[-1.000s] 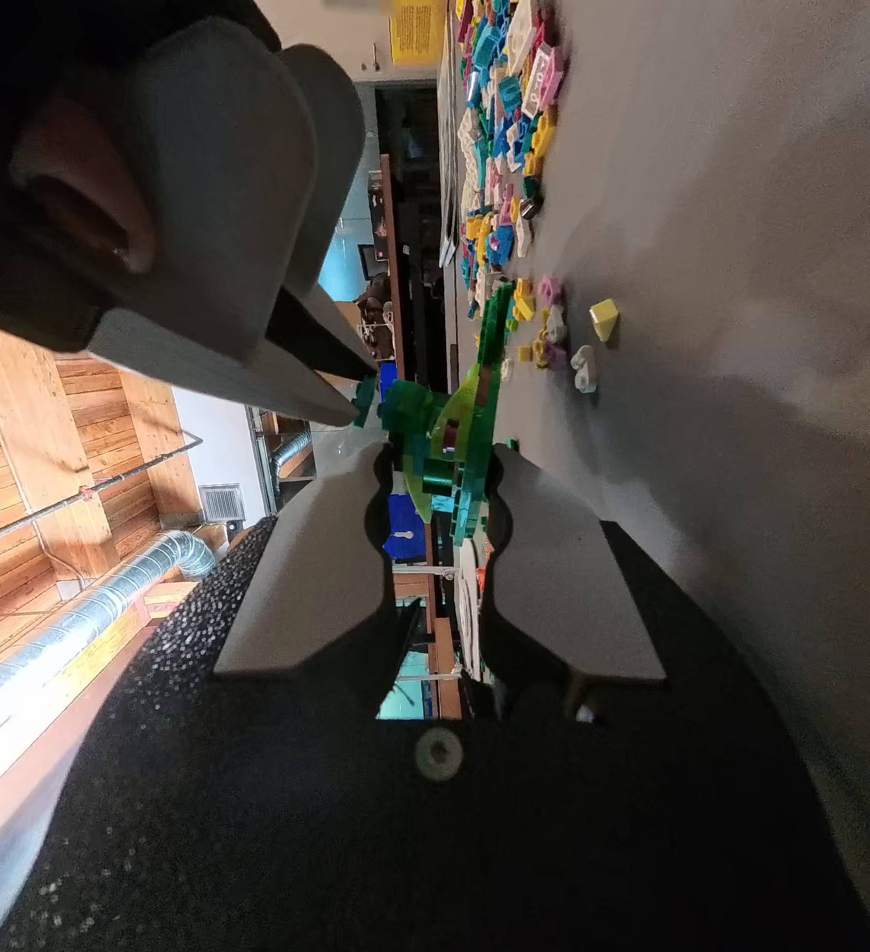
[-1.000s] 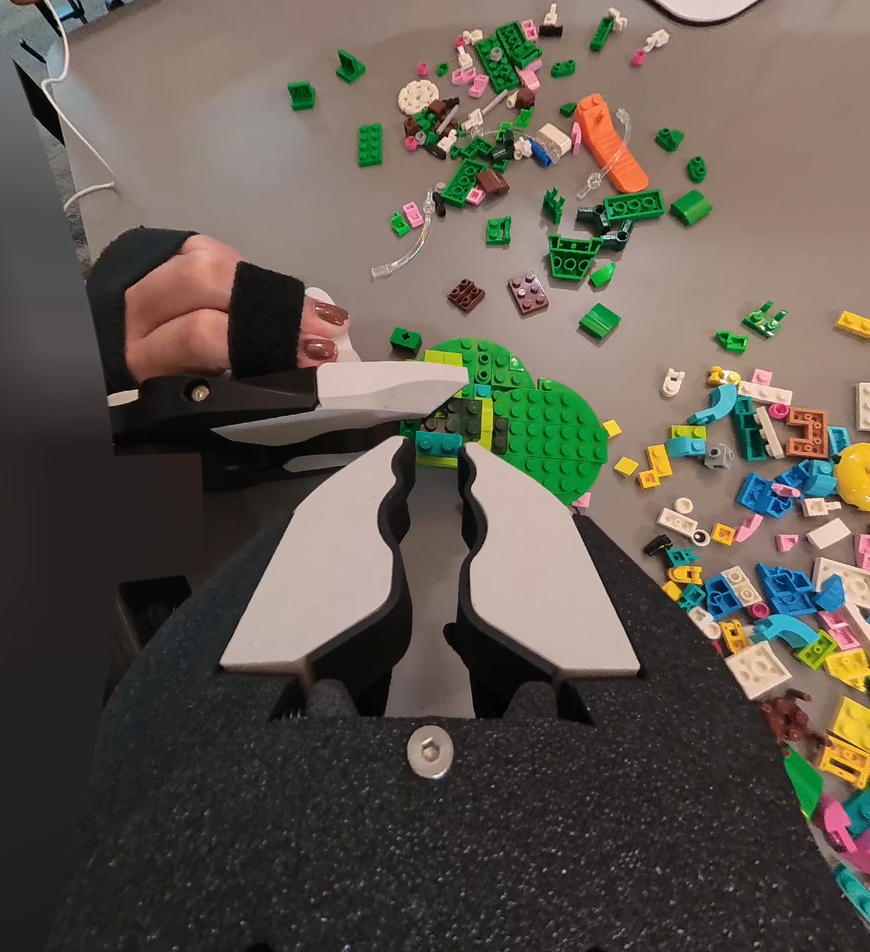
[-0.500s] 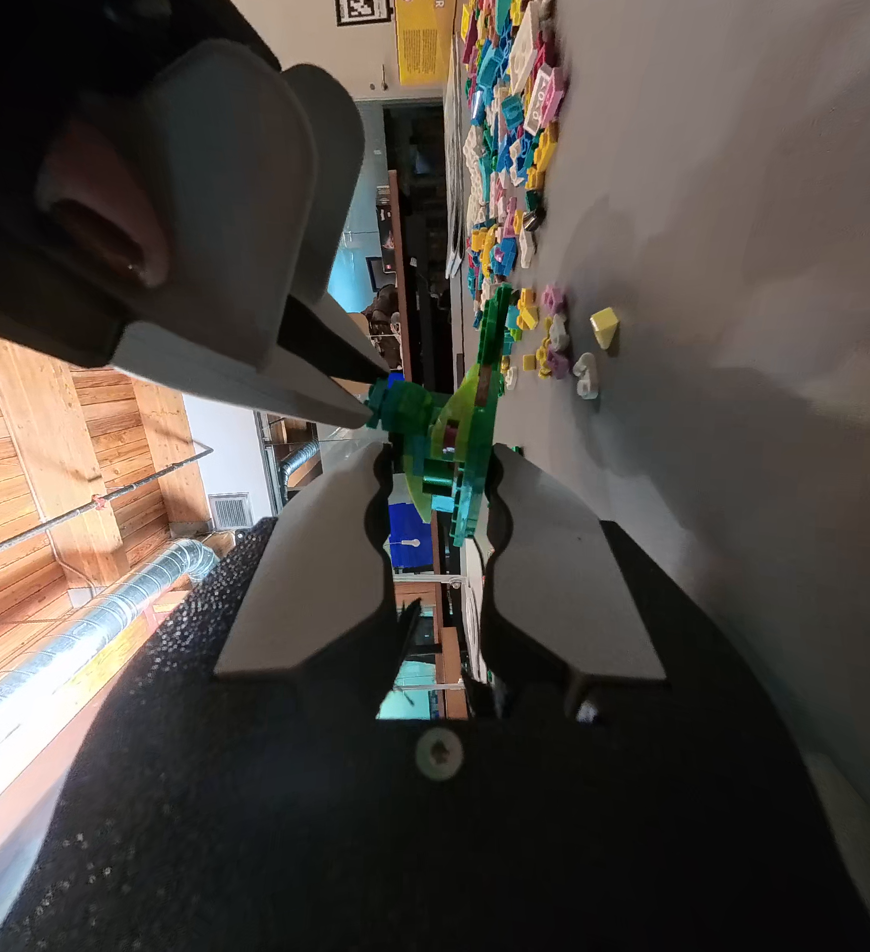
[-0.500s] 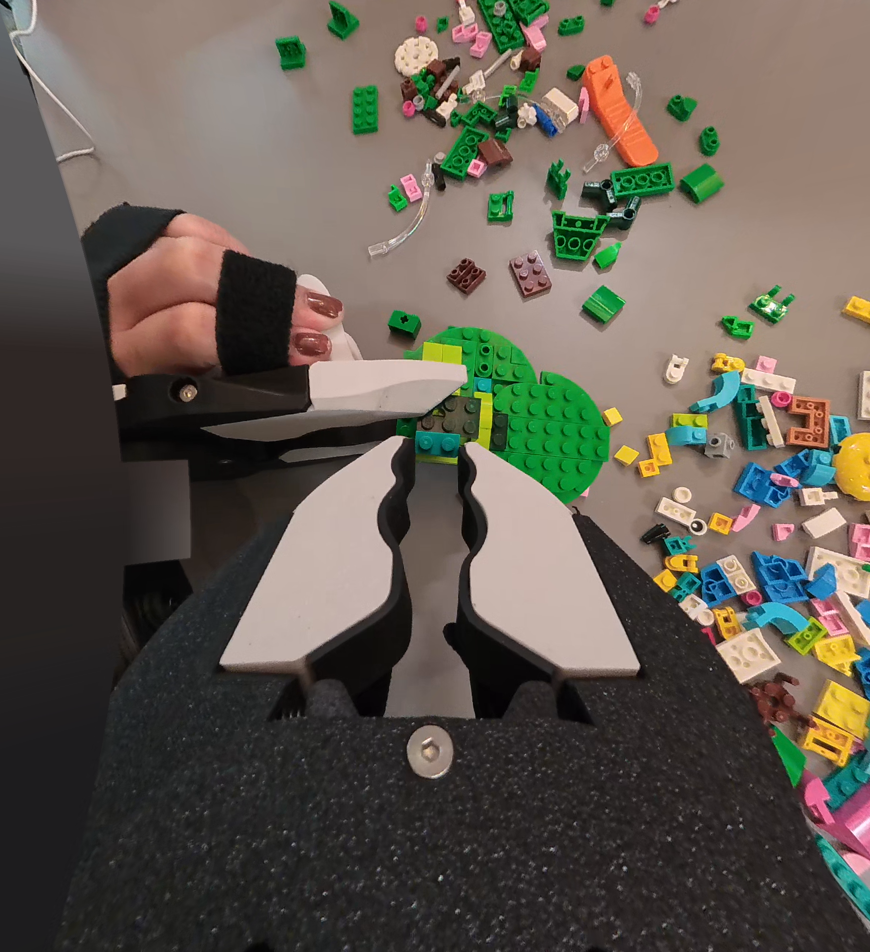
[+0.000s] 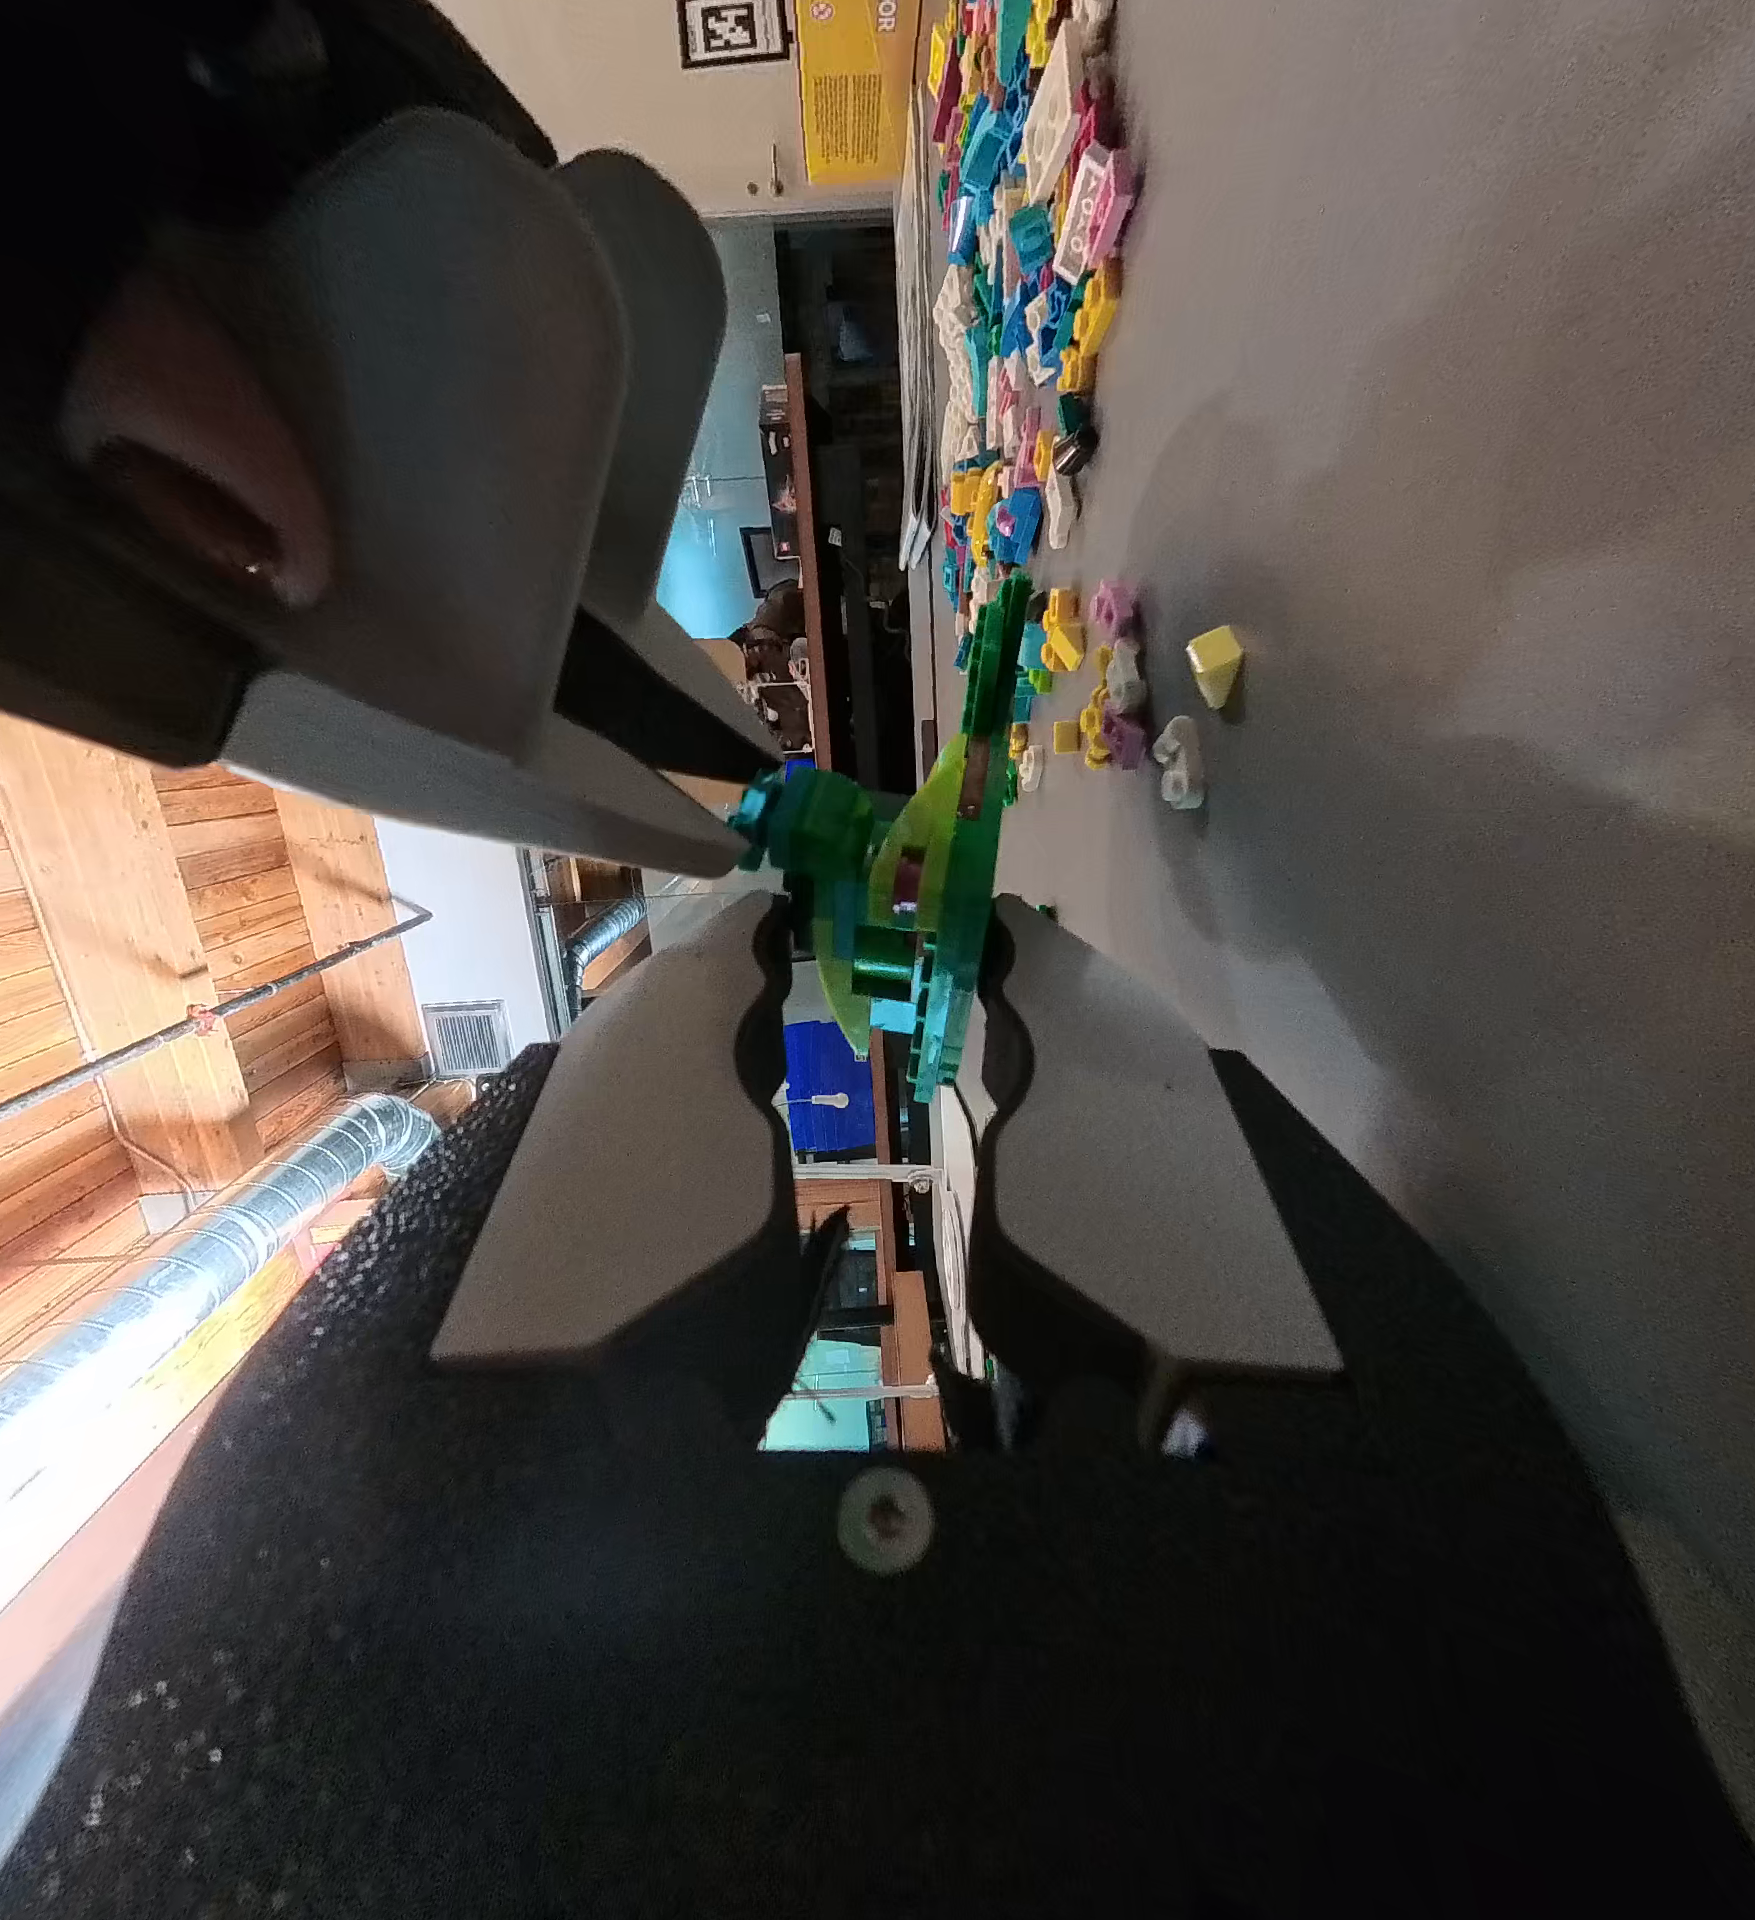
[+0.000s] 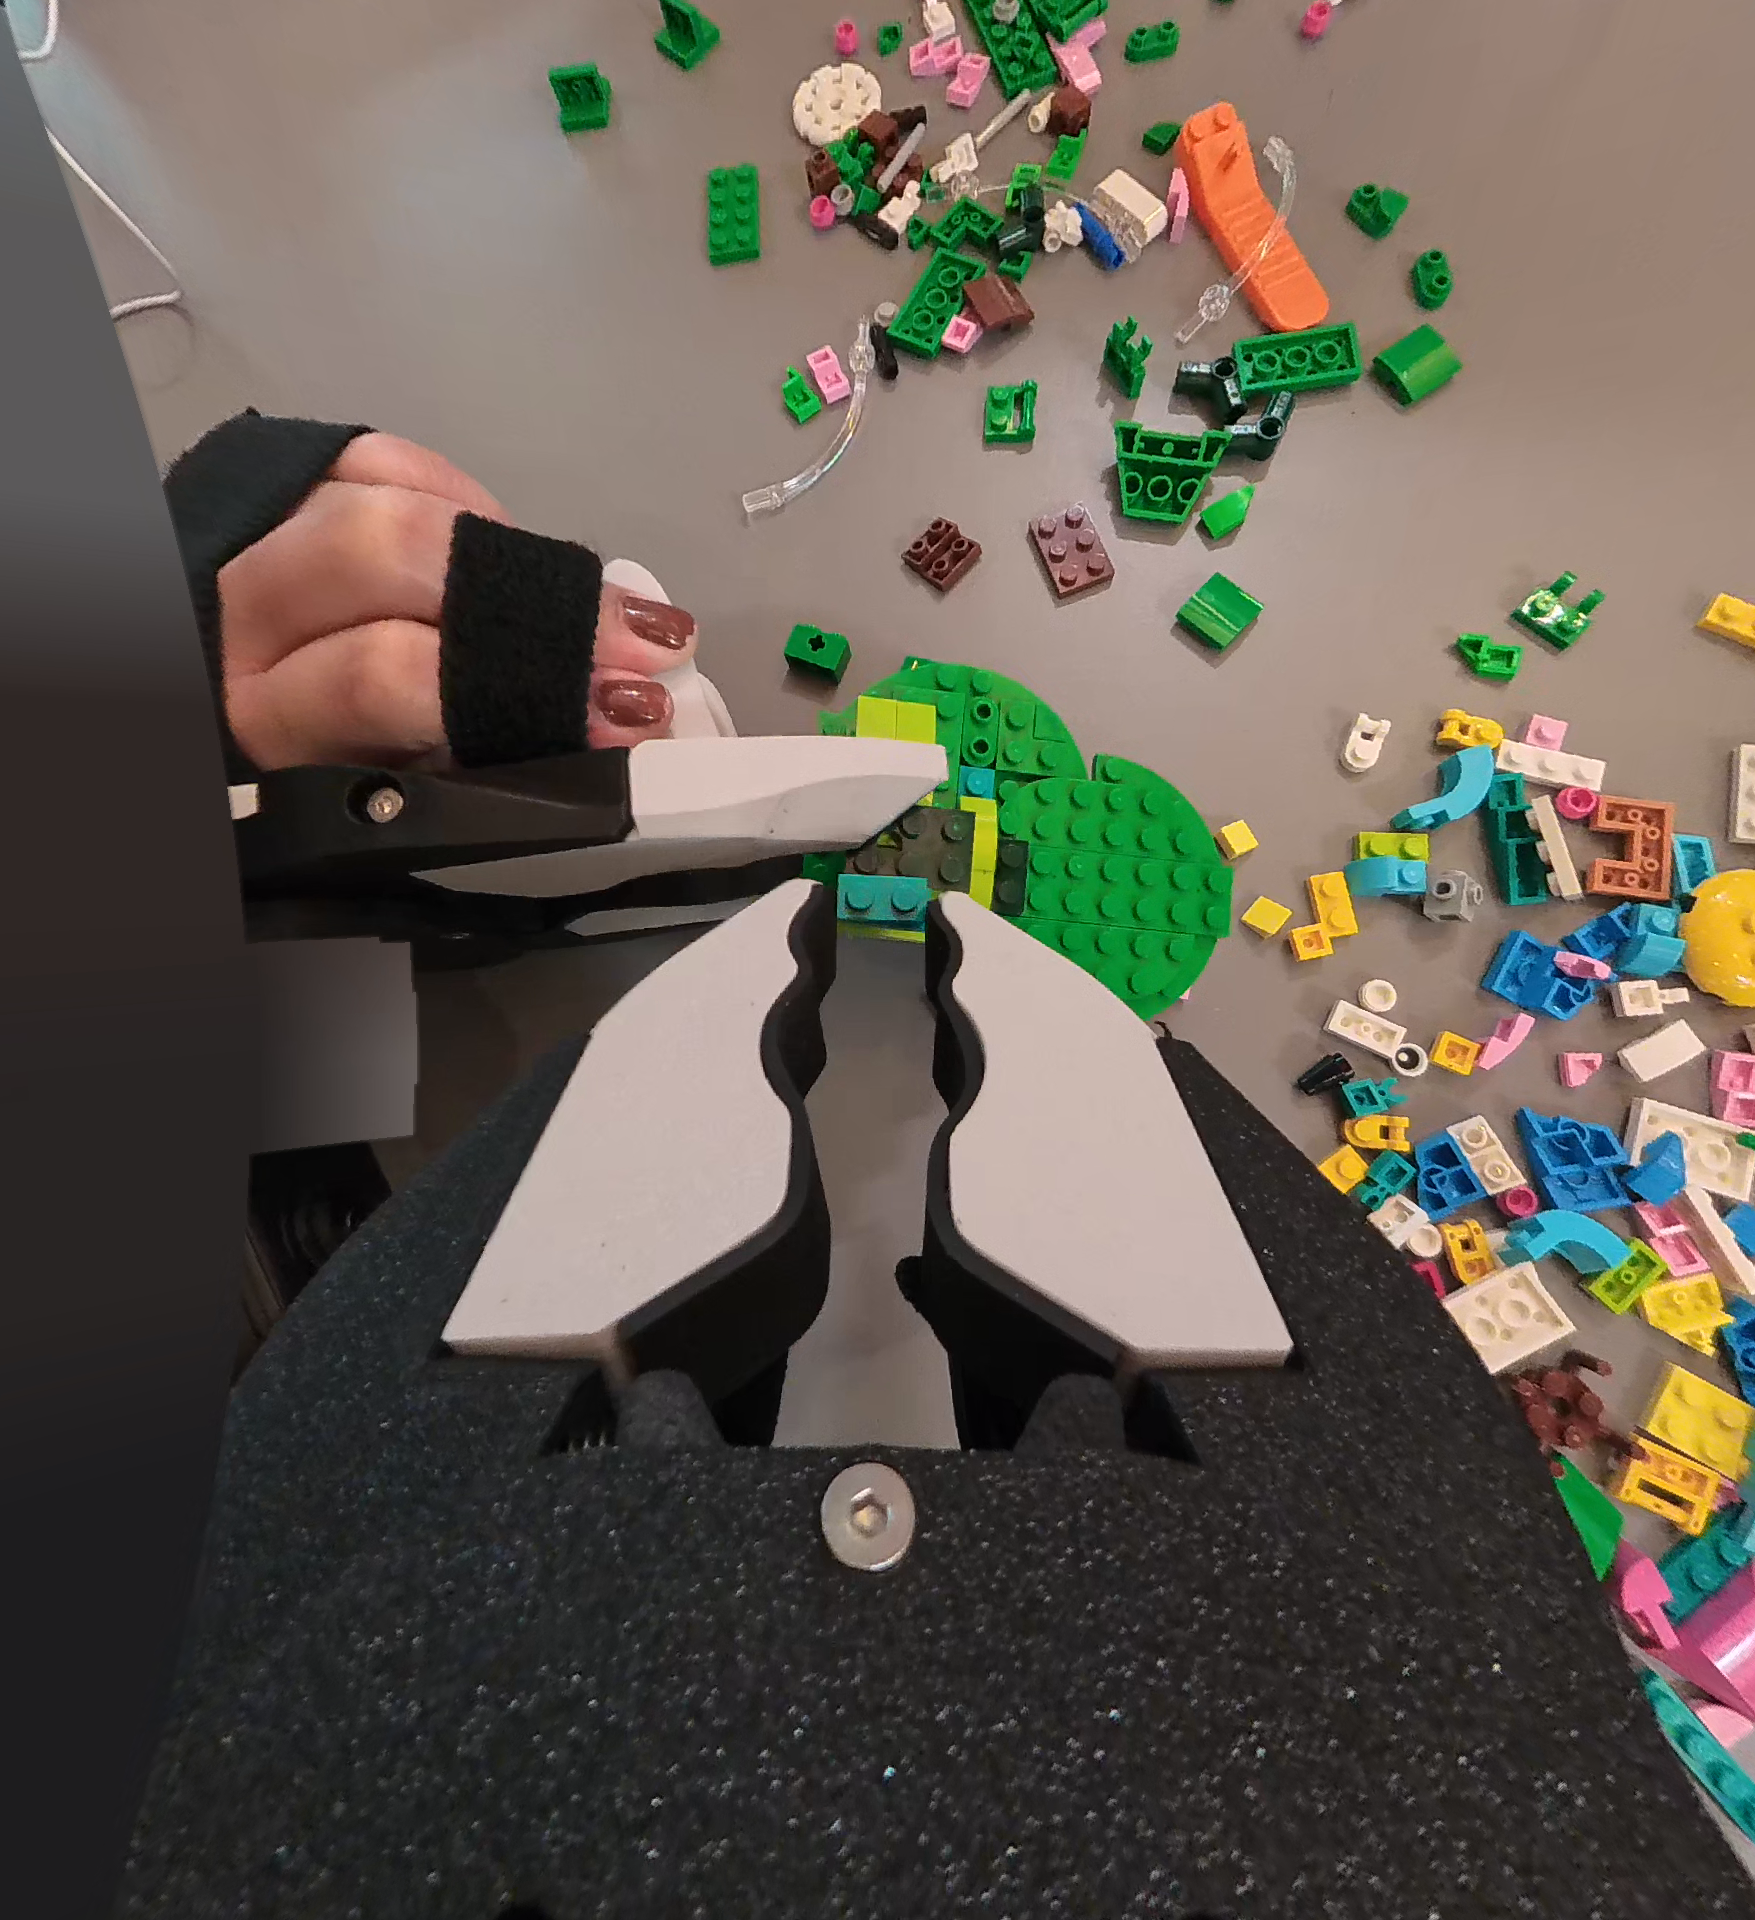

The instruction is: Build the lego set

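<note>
A green lego build (image 6: pixel 1112 873) of round studded plates with lime, dark and teal bricks is held just above the grey table (image 6: pixel 437 260). My left gripper (image 5: pixel 883 935) is shut on the build's edge (image 5: pixel 946 883). Its grey fingers (image 6: pixel 779 790) reach in from the left in the right wrist view. My right gripper (image 6: pixel 880 914) is shut on a small teal brick (image 6: pixel 883 896) at the build's near edge. In the left wrist view the right gripper's fingers (image 5: pixel 499 416) come from the upper left, with the teal brick (image 5: pixel 764 816) at their tips against the build.
A person's hand in a black fingerless glove (image 6: pixel 385 623) holds the left gripper. Loose blue, yellow, white and pink bricks (image 6: pixel 1631 1143) cover the table's right side. Green and brown bricks (image 6: pixel 956 260) and an orange brick separator (image 6: pixel 1247 218) lie farther off. A white cable (image 6: pixel 146 291) lies far left. Less than 4 cm separates the two grippers' tips.
Both grippers and the build have drifted slightly together over the table. The right gripper's tips with the teal brick have closed in on the build. Both grips are unchanged.
</note>
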Demonstrator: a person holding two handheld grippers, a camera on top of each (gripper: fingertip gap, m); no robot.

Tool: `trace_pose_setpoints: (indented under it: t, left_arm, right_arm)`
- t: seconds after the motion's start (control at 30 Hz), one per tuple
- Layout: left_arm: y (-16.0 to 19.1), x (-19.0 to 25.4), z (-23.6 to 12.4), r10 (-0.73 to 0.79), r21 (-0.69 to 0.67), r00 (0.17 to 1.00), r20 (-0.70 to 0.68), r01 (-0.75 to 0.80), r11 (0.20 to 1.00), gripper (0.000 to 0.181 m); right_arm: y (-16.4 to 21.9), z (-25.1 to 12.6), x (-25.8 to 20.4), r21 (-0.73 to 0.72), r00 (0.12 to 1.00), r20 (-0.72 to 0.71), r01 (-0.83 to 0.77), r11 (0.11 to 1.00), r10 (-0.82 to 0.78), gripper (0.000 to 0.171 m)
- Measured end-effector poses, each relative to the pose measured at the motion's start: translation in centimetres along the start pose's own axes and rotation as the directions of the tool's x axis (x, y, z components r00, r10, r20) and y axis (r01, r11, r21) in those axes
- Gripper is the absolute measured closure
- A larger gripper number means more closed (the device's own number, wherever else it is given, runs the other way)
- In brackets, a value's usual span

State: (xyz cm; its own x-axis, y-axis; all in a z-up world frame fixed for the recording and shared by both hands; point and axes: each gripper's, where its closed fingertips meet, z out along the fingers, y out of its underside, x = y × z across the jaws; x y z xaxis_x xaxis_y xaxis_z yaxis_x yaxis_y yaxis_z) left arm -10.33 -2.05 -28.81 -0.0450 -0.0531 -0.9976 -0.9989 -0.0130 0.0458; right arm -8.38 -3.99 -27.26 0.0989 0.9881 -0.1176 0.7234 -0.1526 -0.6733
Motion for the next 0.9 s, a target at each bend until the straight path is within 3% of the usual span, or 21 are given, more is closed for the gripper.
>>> trace_pose_setpoints:
  t: [0.9]
  left_arm:
    - [0.01,0.0,-0.03,-0.007,0.004,1.0,-0.003,0.007,1.0,0.147]
  right_arm:
    - [-0.1,-0.09,0.04,-0.003,0.999,-0.015,-0.036,0.999,0.036,0.156]
